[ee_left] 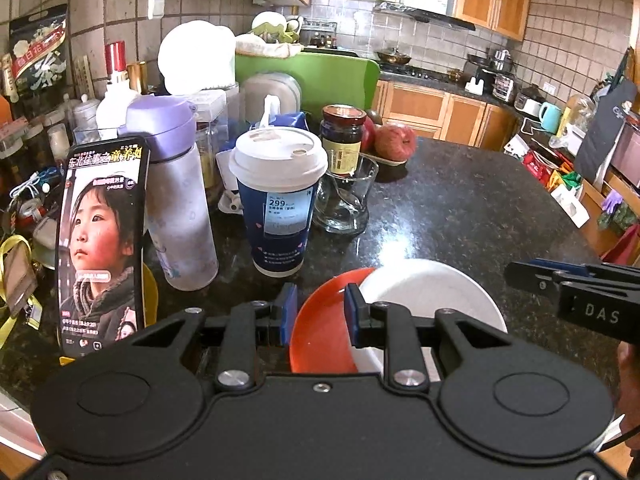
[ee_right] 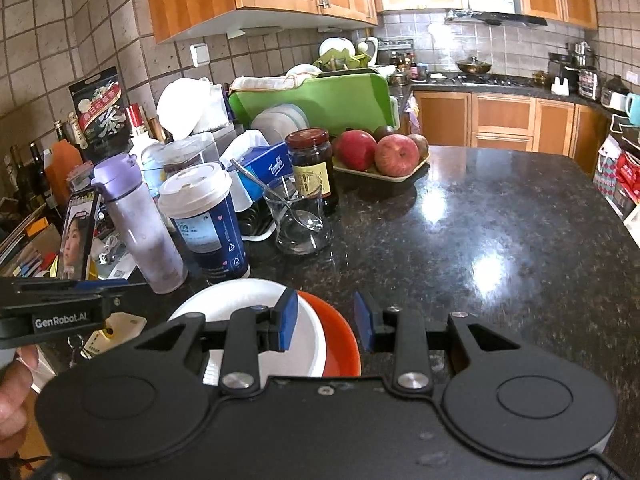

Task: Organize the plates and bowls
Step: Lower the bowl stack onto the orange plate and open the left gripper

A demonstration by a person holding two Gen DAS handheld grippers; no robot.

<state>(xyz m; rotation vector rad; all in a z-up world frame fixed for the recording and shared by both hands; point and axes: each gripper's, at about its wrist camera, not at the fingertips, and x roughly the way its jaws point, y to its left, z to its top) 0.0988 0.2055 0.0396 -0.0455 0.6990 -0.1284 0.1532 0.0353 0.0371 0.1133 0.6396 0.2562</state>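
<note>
Left wrist view: your white plate (ee_left: pixel 432 292) overlaps the glossy orange plate (ee_left: pixel 324 328) on the speckled granite desk (ee_left: pixel 460 208). Left gripper (ee_left: pixel 320 312) fingers gape over the orange rim; right gripper (ee_right: pixel 326 322) fingers likewise spread, gripping nothing. Cup label (ee_left: pixel 286 208) reads 299.

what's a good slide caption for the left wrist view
Open left gripper above overlapping orange plate and white plate on cluttered counter.

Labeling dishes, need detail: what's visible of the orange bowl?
The orange bowl is glossy, smooth and looks empty, sitting upright on the dark speckled counter at its near edge. A white bowl sits beside it, overlapping its rim. Both open hand-held grippers, left and right, frame it; contact is unclear.
</note>
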